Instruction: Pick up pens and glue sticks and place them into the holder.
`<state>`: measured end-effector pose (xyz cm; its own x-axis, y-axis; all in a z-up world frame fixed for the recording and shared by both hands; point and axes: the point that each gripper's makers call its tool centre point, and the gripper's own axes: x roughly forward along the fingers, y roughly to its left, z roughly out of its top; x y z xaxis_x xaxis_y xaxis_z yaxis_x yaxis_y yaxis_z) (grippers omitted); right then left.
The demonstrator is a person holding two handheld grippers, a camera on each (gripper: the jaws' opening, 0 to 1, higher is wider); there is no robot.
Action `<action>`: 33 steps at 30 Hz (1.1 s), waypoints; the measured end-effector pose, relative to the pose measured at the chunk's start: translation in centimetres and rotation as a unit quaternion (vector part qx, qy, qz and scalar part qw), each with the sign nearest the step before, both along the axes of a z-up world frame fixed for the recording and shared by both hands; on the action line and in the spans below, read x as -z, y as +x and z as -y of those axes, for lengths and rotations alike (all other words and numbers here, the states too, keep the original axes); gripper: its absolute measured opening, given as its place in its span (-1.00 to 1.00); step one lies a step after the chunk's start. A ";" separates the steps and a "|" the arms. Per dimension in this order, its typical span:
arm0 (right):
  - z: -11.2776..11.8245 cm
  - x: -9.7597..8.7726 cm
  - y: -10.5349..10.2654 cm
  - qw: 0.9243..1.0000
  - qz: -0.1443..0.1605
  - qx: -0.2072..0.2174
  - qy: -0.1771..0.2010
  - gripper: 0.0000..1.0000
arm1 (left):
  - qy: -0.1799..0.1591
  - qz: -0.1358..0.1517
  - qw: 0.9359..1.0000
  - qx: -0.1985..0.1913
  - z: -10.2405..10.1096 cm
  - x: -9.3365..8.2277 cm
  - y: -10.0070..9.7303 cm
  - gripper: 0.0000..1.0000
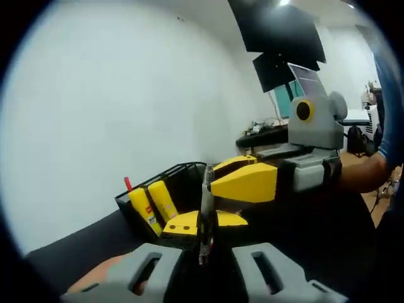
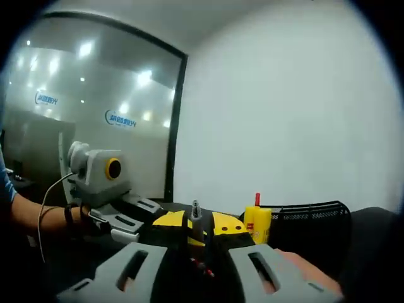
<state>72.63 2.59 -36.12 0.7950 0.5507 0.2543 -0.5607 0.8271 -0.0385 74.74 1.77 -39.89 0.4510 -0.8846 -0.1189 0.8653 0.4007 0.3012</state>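
Note:
A dark pen [image 1: 205,214] with a silver top stands upright between my left gripper's [image 1: 207,255] grey jaws, which are shut on it. The right gripper's yellow jaws [image 1: 246,182] reach in from the right, their tips touching the pen's upper end. In the right gripper view a pen [image 2: 196,227] likewise rises between my right gripper's [image 2: 199,262] jaws, gripped. The left gripper's grey body [image 2: 101,173] comes in from the left. I cannot tell whether it is one pen. The black mesh holder [image 1: 183,177] [image 2: 309,218] holds yellow glue sticks [image 1: 154,205] [image 2: 257,222] and a red pen [image 1: 128,184] [image 2: 257,199].
The holder stands on a dark tabletop [image 1: 82,246] against a white wall. A person's arm [image 1: 366,170] holds the right gripper and an arm with a cable [image 2: 38,218] holds the left. A desk with monitors [image 1: 284,95] stands far behind.

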 end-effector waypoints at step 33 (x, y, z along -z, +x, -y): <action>2.9 -0.6 1.0 0.998 -0.014 0.032 0.051 -0.91 | -0.152 -0.107 0.982 -0.033 -6.6 -0.3 4.0 -0.36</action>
